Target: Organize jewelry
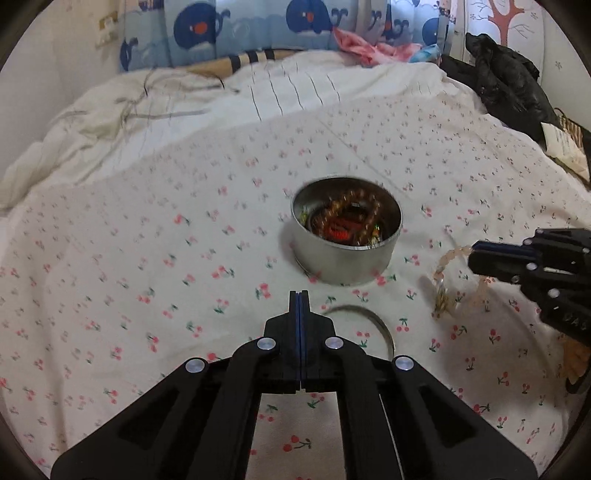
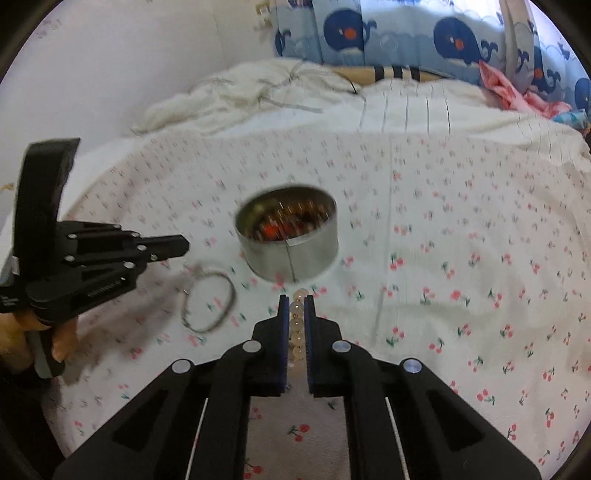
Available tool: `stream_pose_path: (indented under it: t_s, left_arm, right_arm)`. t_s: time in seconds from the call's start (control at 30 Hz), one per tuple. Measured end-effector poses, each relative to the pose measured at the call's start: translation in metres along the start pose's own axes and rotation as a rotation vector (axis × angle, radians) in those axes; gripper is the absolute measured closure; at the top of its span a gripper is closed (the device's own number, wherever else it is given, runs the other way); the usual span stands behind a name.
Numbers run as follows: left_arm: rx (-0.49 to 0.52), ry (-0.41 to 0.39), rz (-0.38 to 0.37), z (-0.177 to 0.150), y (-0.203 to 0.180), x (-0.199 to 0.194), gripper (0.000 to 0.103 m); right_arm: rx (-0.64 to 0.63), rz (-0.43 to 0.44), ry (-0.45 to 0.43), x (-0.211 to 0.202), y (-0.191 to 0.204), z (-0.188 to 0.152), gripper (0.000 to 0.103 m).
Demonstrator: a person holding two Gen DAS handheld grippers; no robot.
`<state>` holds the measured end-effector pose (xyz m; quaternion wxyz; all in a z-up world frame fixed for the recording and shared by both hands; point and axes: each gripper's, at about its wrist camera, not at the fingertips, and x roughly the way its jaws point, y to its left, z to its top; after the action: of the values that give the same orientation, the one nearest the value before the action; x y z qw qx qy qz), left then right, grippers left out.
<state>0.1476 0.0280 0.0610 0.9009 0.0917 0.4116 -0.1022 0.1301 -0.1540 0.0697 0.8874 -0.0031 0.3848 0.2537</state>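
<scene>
A round metal tin (image 1: pixel 345 242) with beaded jewelry inside stands on the cherry-print bedsheet; it also shows in the right wrist view (image 2: pixel 291 240). My right gripper (image 2: pixel 296 301) is shut on a pale pink bead bracelet (image 2: pixel 297 325), held above the sheet just short of the tin; in the left wrist view the bracelet (image 1: pixel 448 258) hangs from that gripper (image 1: pixel 476 254). My left gripper (image 1: pixel 299 295) is shut and empty, in front of the tin. A thin silver bangle (image 1: pixel 373 319) lies on the sheet beside it, seen also in the right wrist view (image 2: pixel 210 302).
A rumpled white duvet (image 1: pixel 147 122) lies at the back of the bed. Whale-print bumper cushions (image 1: pixel 240 29) line the headboard. Black clothing (image 1: pixel 506 88) and pink fabric (image 1: pixel 365 46) lie at the far right.
</scene>
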Motion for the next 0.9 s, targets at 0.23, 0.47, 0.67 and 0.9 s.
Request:
stream_pose_path:
  t_s: [0.23,0.47,0.67,0.9]
  left_arm:
    - [0.019,-0.028,0.004,0.006,-0.002,-0.007,0.103]
    - [0.009,-0.009,-0.012,0.004,0.0,-0.003,0.103]
    - [-0.065,0.116,-0.033,-0.011,0.013,0.04,0.073]
    - [-0.069,0.136,-0.063,-0.023,0.008,0.056,0.088]
  right_arm:
    - [0.024,0.038,-0.054,-0.011,-0.002,0.007,0.095]
    - [0.019,0.057,-0.065,-0.015,0.001,0.008,0.095]
    - [0.029,0.059,-0.078,-0.02,-0.001,0.009,0.095]
    - [0.037,0.069,-0.09,-0.023,-0.004,0.012,0.095]
